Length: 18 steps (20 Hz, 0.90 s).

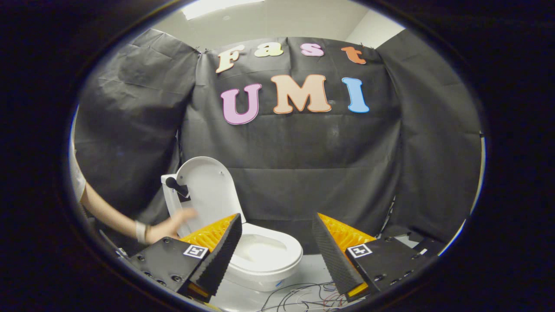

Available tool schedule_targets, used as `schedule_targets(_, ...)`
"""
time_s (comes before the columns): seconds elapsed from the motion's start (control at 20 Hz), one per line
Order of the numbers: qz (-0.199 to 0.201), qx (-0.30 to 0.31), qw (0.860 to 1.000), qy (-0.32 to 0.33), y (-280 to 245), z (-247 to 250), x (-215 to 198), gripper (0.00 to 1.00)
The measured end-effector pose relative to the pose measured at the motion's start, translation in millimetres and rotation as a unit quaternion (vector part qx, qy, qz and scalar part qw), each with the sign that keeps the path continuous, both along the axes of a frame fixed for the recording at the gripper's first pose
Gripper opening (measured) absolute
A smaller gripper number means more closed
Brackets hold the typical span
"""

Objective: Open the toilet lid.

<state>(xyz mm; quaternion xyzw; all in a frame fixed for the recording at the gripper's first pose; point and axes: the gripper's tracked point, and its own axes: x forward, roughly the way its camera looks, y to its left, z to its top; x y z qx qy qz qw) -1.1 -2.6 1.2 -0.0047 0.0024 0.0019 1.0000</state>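
Observation:
A small white toilet (260, 260) stands on the floor just beyond my left finger. Its lid (208, 190) is raised upright and leans back against the tank, so the seat and bowl lie uncovered. A person's hand (175, 225) reaches in from the left and touches the lower part of the raised lid. My gripper (275, 225) is open, its fingers spread wide with nothing between them. The left finger (217, 251) overlaps the toilet's left side, while the right finger stands apart from it.
Black cloth forms the booth wall behind the toilet. Loose wires (303, 297) lie on the pale floor in front of the bowl, between my fingers. A person's forearm with a wristband (141, 232) comes in from the left.

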Motion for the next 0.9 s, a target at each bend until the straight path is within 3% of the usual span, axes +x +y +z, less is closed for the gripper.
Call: schedule_targets(0.9, 0.0, 0.0, 1.0, 0.0, 1.5, 0.1, 0.7, 1.0)
